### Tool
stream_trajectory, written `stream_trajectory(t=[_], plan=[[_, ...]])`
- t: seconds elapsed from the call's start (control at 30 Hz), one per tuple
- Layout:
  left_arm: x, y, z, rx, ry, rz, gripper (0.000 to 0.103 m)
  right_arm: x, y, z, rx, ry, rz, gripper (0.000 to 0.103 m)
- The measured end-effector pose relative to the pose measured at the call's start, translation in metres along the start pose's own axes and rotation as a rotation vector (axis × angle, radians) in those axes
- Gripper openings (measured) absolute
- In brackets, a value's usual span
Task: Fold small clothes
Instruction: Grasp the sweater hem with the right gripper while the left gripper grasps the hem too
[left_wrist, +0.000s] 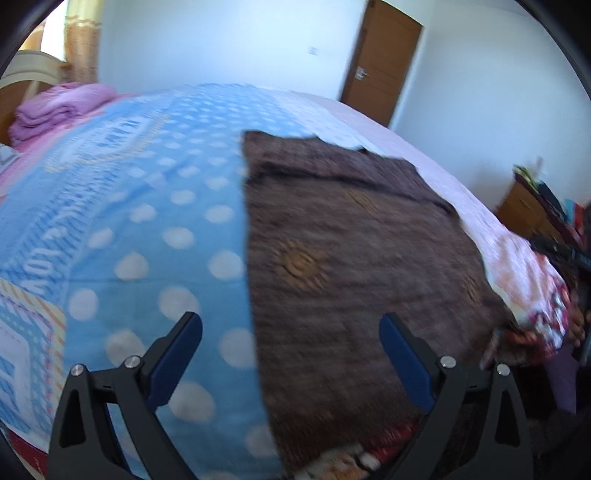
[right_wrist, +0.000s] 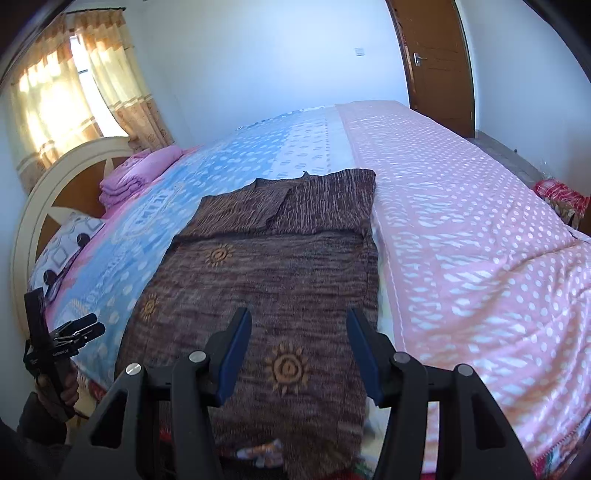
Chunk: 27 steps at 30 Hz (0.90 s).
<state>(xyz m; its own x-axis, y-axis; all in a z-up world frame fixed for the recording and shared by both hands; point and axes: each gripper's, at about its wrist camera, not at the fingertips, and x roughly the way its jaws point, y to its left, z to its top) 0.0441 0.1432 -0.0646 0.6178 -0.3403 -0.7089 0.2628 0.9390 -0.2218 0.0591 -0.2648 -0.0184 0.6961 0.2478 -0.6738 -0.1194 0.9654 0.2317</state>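
Both my tongs, left gripper (left_wrist: 290, 354) and right gripper (right_wrist: 298, 354), gape empty over the brown garment (right_wrist: 280, 280) at the bed (right_wrist: 480, 258) edge; next fold probably needs its near hem.

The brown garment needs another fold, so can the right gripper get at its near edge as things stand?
Probably yes: the right gripper hovers with open, empty jaws over the brown garment, and nothing lies between them.

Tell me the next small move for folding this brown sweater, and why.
Probably bring both claws down to the sweater's near hem and pinch it, ready to fold it up toward the collar. The right claw and the left claw are open and empty above it. The sweater lies flat on the bed, and its far part already looks folded in.
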Motion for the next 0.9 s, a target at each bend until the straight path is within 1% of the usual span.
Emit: stream_trajectory(t=[0.1, 0.17, 0.27, 0.37, 0.43, 0.5, 0.53, 0.6, 0.63, 0.67, 0.73, 0.77, 0.83, 0.87, 0.9], plan=[[0.002, -0.011, -0.018, 0.039, 0.034, -0.008, 0.099, -0.005, 0.0, -0.014, 0.001, 0.035, 0.016, 0.055], [0.004, -0.014, -0.029, 0.044, 0.061, -0.017, 0.099, 0.0, 0.003, -0.026, -0.02, 0.093, 0.035, 0.055], [-0.001, -0.015, -0.046, 0.034, 0.073, -0.034, 0.099, 0.011, 0.018, -0.044, -0.121, 0.164, 0.021, 0.055], [-0.003, -0.01, -0.058, 0.0, 0.083, -0.052, 0.099, 0.023, 0.033, -0.06, -0.215, 0.226, 0.001, 0.055], [-0.001, -0.006, -0.063, -0.019, 0.083, -0.049, 0.099, 0.029, 0.037, -0.067, -0.228, 0.24, 0.008, 0.055], [0.004, -0.002, -0.067, -0.048, 0.09, -0.056, 0.099, 0.04, 0.037, -0.073, -0.205, 0.249, -0.002, 0.055], [0.004, -0.003, -0.068, -0.054, 0.075, -0.057, 0.099, 0.044, 0.038, -0.075, -0.201, 0.257, -0.005, 0.055], [0.003, -0.006, -0.068, -0.042, 0.071, -0.066, 0.098, 0.056, 0.041, -0.084, -0.225, 0.292, -0.017, 0.055], [0.003, -0.008, -0.068, -0.035, 0.08, -0.079, 0.098, 0.06, 0.043, -0.089, -0.245, 0.302, -0.036, 0.055], [0.004, -0.009, -0.069, -0.033, 0.087, -0.089, 0.097, 0.064, 0.045, -0.093, -0.265, 0.309, -0.054, 0.052], [0.006, -0.01, -0.069, -0.042, 0.104, -0.106, 0.092, 0.069, 0.047, -0.097, -0.284, 0.332, -0.081, 0.026], [0.006, -0.01, -0.07, -0.052, 0.11, -0.117, 0.091, 0.073, 0.045, -0.099, -0.268, 0.355, -0.081, 0.008], [0.007, -0.008, -0.07, -0.077, 0.121, -0.141, 0.08, 0.07, 0.039, -0.096, -0.222, 0.35, -0.055, 0.007], [0.007, -0.007, -0.071, -0.098, 0.135, -0.159, 0.077, 0.066, 0.036, -0.093, -0.2, 0.339, -0.041, 0.006], [0.008, -0.005, -0.071, -0.116, 0.149, -0.171, 0.067, 0.062, 0.032, -0.089, -0.174, 0.325, -0.02, 0.006]])
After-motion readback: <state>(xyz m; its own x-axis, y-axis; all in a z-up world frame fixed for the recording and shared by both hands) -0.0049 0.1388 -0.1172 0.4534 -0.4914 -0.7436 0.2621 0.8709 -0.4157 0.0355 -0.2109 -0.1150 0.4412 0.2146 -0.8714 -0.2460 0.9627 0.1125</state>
